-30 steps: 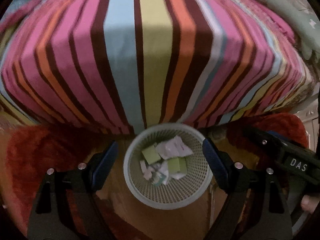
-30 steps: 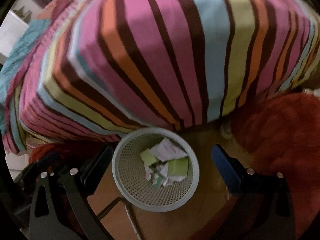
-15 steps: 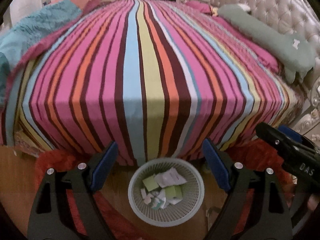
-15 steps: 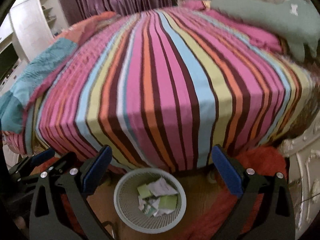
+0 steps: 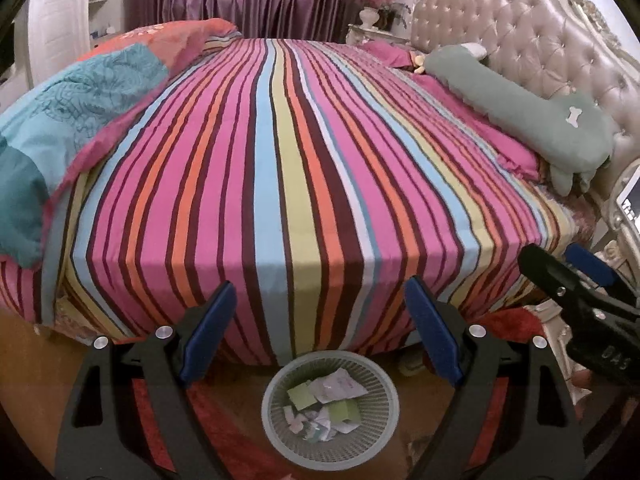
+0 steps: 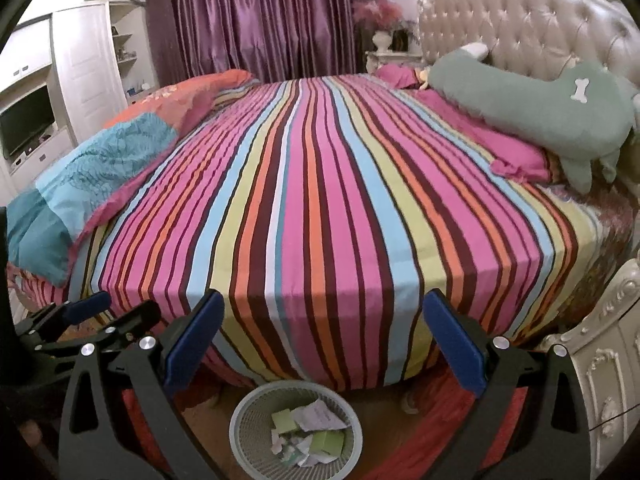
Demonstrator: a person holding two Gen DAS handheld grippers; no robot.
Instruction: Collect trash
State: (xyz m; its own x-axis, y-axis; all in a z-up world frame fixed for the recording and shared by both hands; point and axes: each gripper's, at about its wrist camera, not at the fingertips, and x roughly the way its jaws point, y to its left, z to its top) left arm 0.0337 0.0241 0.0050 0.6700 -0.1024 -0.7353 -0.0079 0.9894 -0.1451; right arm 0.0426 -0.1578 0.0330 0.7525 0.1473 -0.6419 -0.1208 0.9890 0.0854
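Grippers: left, right | fingers apart, empty | above basket

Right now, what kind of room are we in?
A bedroom, most likely. A big bed with a striped sheet fills the view, with a tufted headboard behind a long green pillow and purple curtains.

**Hidden and cut-off parts**

The far rim of the mesh basket is covered by the striped bedspread at bottom centre. The crumpled papers are too small to be read. The right gripper is cut off at the left view's lower right edge.
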